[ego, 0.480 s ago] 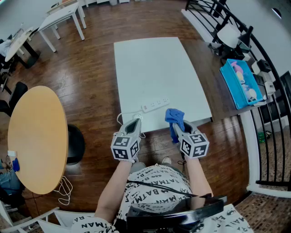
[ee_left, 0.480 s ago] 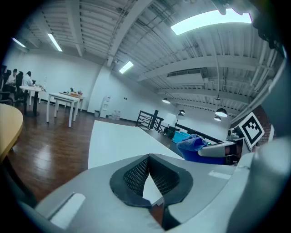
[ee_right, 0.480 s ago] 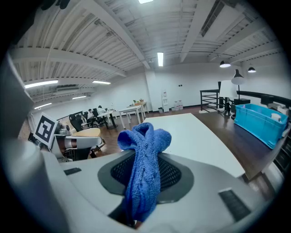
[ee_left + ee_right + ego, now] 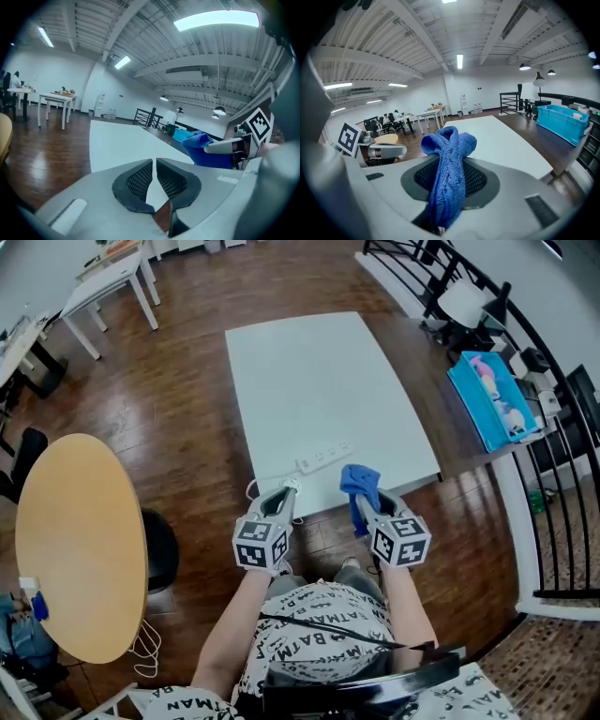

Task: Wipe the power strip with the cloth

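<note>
Clamping the blue cloth in my right gripper, I have the jaws pressed onto its bunched middle, with a folded lump standing above the jaw tips and the rest hanging down between them. My left gripper has its jaws drawn together with nothing between the pads, and only a thin sliver of the white table shows through. Both grippers hang side by side just off the table's near edge, over the wooden floor, tipped down toward the tabletop. The white power strip lies flat and slanted on the table close to that near edge, just ahead of the two grippers, and neither of them touches it. Its white cable loops over the edge beside my left gripper. A blue crate sits on the darker surface off to the right, and a round wooden table stands to the left.
</note>
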The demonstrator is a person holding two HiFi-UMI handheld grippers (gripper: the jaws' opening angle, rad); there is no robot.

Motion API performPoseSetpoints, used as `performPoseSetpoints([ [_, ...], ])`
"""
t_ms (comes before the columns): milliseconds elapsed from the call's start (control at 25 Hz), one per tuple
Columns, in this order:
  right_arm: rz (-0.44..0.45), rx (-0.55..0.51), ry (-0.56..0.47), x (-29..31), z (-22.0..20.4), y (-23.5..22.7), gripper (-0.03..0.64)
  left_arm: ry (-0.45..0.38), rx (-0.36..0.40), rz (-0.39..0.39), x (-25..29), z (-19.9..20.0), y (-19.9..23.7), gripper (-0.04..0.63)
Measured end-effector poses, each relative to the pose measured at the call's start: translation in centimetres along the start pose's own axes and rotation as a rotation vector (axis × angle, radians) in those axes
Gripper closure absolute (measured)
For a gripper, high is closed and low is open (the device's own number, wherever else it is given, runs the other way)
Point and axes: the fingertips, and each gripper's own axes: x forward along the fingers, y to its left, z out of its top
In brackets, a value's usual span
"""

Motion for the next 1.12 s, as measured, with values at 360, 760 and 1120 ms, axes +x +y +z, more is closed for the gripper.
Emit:
performPoseSetpoints([
  [360, -0.086, 0.044, -0.005, -1.0, -0.6, 0.5, 0.497, 0.193, 0.170, -0.115, 4.6, -3.2, 1.3, 0.257],
  [760, -0.107, 0.080, 0.023, 0.8, -0.7, -2.6, 0.497, 0.314, 0.373, -0.143, 12.9, -6.1, 3.4, 0.232],
  [1120, -0.074, 0.070, 0.053, 4.6, 0.5, -4.6, 0.497, 0.384, 0.478, -0.168, 16.3, -8.7, 4.3, 0.232],
])
